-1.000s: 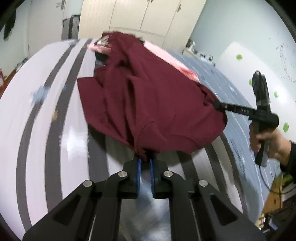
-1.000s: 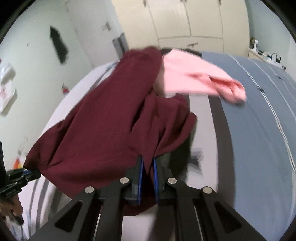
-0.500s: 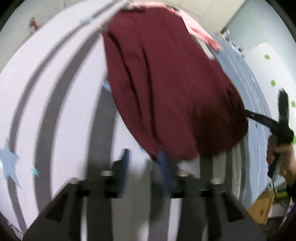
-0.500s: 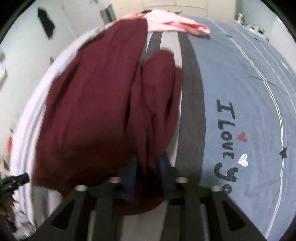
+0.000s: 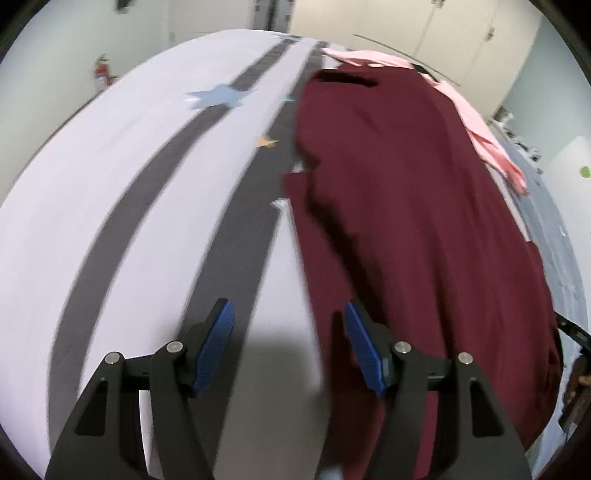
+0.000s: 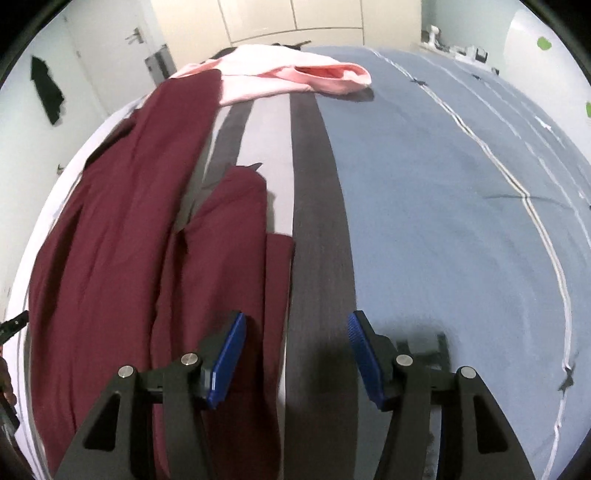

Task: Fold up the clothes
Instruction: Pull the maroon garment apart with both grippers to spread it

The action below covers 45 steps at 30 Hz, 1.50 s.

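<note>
A dark red garment [image 5: 417,221] lies spread lengthwise on the bed, filling the right half of the left wrist view. In the right wrist view the dark red garment [image 6: 122,251] covers the left side, with a sleeve folded beside its body. My left gripper [image 5: 288,343] is open, its right finger at the cloth's left edge, nothing between the pads. My right gripper [image 6: 297,354] is open over the grey stripe, its left finger above the cloth's right edge. A pink garment [image 6: 284,79] lies at the far end.
The bed cover has a pale striped part [image 5: 110,192] with grey bands and stars, and a blue part [image 6: 443,206] with thin lines. Cupboards [image 6: 295,16] and a door stand beyond the bed. The other gripper's black tip [image 5: 570,330] shows at the right edge.
Both grippers were shut on the dark red garment and holding it up a second ago. Now both have opened and the garment lies flat on the bed.
</note>
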{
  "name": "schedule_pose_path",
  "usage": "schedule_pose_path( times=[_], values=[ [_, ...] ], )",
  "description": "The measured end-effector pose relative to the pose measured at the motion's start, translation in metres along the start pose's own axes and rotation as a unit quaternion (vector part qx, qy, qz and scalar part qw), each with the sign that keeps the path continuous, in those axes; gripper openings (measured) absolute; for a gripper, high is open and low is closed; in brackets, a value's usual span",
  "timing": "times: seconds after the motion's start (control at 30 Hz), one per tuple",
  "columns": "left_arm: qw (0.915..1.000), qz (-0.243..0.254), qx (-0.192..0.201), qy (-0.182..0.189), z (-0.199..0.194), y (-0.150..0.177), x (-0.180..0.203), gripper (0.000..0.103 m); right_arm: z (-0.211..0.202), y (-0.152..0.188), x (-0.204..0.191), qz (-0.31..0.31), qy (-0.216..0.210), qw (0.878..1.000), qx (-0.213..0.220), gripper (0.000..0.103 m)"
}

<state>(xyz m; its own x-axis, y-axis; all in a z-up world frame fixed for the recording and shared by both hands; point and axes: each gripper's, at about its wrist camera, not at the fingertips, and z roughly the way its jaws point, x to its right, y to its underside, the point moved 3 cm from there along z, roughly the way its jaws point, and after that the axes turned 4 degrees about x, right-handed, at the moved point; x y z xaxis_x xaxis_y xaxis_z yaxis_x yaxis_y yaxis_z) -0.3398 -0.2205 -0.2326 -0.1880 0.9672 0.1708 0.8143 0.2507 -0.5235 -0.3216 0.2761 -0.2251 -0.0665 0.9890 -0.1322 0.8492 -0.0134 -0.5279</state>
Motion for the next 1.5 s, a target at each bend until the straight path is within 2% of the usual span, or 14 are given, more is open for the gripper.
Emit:
schedule_pose_path(
  times=[0.2, 0.27, 0.33, 0.37, 0.43, 0.5, 0.73, 0.9, 0.97, 1.03, 1.17, 1.33, 1.43, 1.5],
  values=[
    [0.9981, 0.062, 0.002, 0.001, 0.01, 0.021, 0.029, 0.056, 0.026, -0.015, -0.006, 0.009, -0.004, 1.0, 0.001, 0.054],
    [0.9967, 0.08, 0.009, 0.005, 0.01, 0.021, 0.036, 0.023, 0.024, -0.013, -0.013, 0.005, -0.007, 1.0, 0.004, 0.054],
    [0.9953, 0.096, 0.008, 0.011, 0.007, 0.02, 0.041, 0.003, 0.023, -0.012, -0.018, -0.001, -0.012, 1.0, 0.006, 0.047],
    [0.9948, 0.1, 0.007, 0.014, 0.007, 0.019, 0.042, 0.003, 0.024, -0.013, -0.021, -0.009, -0.012, 1.0, 0.004, 0.028],
    [0.9956, 0.091, 0.013, 0.019, -0.002, 0.016, 0.039, 0.002, 0.026, -0.015, -0.026, -0.024, -0.012, 1.0, 0.0, 0.007],
    [0.9962, 0.081, 0.027, 0.016, -0.022, 0.012, 0.032, 0.002, 0.024, -0.019, -0.028, -0.022, -0.006, 1.0, 0.004, 0.004],
    [0.9959, 0.016, 0.077, -0.045, -0.109, -0.004, -0.042, 0.002, -0.029, -0.028, 0.009, 0.037, 0.027, 0.998, 0.049, 0.002],
    [0.9935, -0.015, 0.065, -0.092, -0.143, 0.004, -0.091, 0.002, -0.065, -0.023, 0.04, 0.047, 0.08, 0.994, 0.059, 0.001],
    [0.9932, -0.01, 0.052, -0.103, -0.136, 0.007, -0.098, 0.002, -0.076, -0.018, 0.066, 0.077, 0.104, 0.99, 0.05, 0.001],
    [0.9927, -0.01, 0.039, -0.113, -0.124, 0.013, -0.101, 0.002, -0.075, -0.012, 0.083, 0.1, 0.096, 0.99, 0.036, 0.001],
    [0.9912, -0.023, 0.021, -0.128, -0.103, 0.02, -0.11, 0.002, -0.059, -0.006, 0.069, 0.049, 0.096, 0.994, 0.021, 0.001],
    [0.989, -0.03, 0.018, -0.144, -0.102, 0.028, -0.113, 0.003, -0.046, 0.003, 0.084, 0.086, 0.128, 0.988, 0.011, 0.001],
    [0.9874, -0.03, 0.005, -0.155, -0.09, 0.03, -0.116, 0.006, -0.047, 0.008, 0.092, 0.092, 0.136, 0.986, 0.007, 0.001],
    [0.9856, -0.039, -0.004, -0.165, -0.089, 0.032, -0.117, 0.021, -0.047, 0.012, 0.094, 0.094, 0.131, 0.987, -0.001, 0.002]
  ],
)
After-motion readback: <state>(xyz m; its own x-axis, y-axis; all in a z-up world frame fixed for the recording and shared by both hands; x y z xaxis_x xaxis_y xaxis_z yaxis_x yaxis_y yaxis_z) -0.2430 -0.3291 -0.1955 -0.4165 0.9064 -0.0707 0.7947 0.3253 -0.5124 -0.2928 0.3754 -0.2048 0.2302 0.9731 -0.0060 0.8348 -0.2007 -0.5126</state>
